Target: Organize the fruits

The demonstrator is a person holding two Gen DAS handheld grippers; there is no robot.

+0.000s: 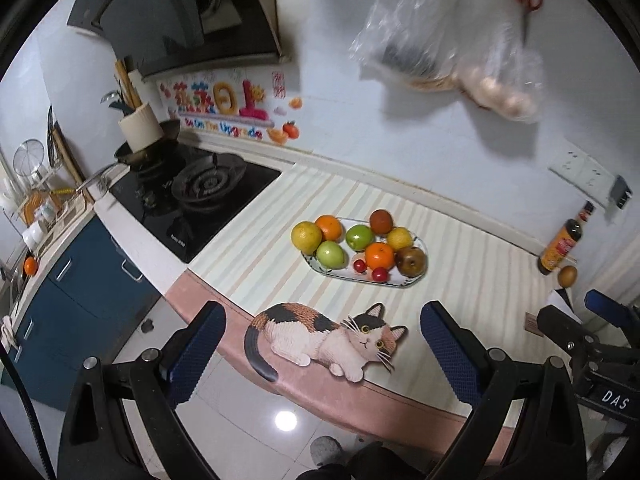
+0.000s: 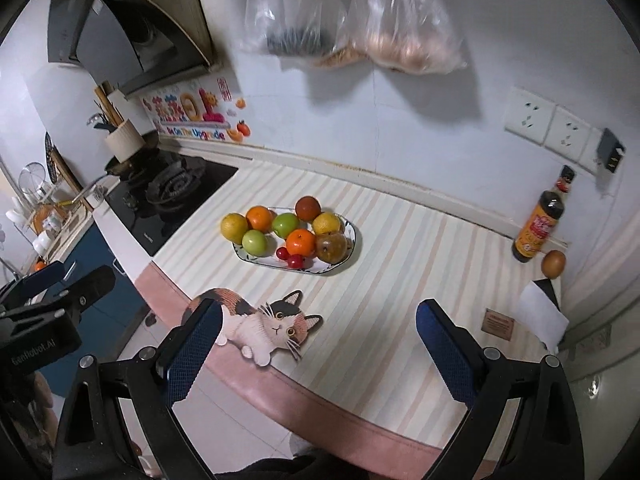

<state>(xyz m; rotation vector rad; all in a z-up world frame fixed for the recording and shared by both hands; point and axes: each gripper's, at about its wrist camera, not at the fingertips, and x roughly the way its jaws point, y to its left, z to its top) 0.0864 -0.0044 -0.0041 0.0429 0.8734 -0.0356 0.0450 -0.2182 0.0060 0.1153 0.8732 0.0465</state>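
A patterned white plate (image 1: 404, 282) (image 2: 348, 226) sits mid-counter on the striped mat, piled with several fruits: oranges (image 1: 380, 256) (image 2: 301, 241), green apples (image 1: 331, 255) (image 2: 255, 242), yellow citrus (image 1: 306, 237) (image 2: 234, 228), brown fruits (image 1: 411, 261) (image 2: 331, 247) and small red cherries (image 1: 380, 274) (image 2: 295, 261). One brown fruit (image 1: 567, 275) (image 2: 553, 263) lies alone at the far right by a bottle. My left gripper (image 1: 322, 346) and right gripper (image 2: 320, 340) are both open and empty, hovering over the counter's front edge, well short of the plate.
A cat-shaped mat (image 1: 328, 336) (image 2: 264, 322) lies at the front edge. A gas stove (image 1: 192, 196) (image 2: 168, 196) is on the left. A sauce bottle (image 1: 562, 246) (image 2: 538, 224) stands at right. Plastic bags (image 1: 452, 52) (image 2: 360, 20) hang on the wall. White paper (image 2: 540, 316) lies right.
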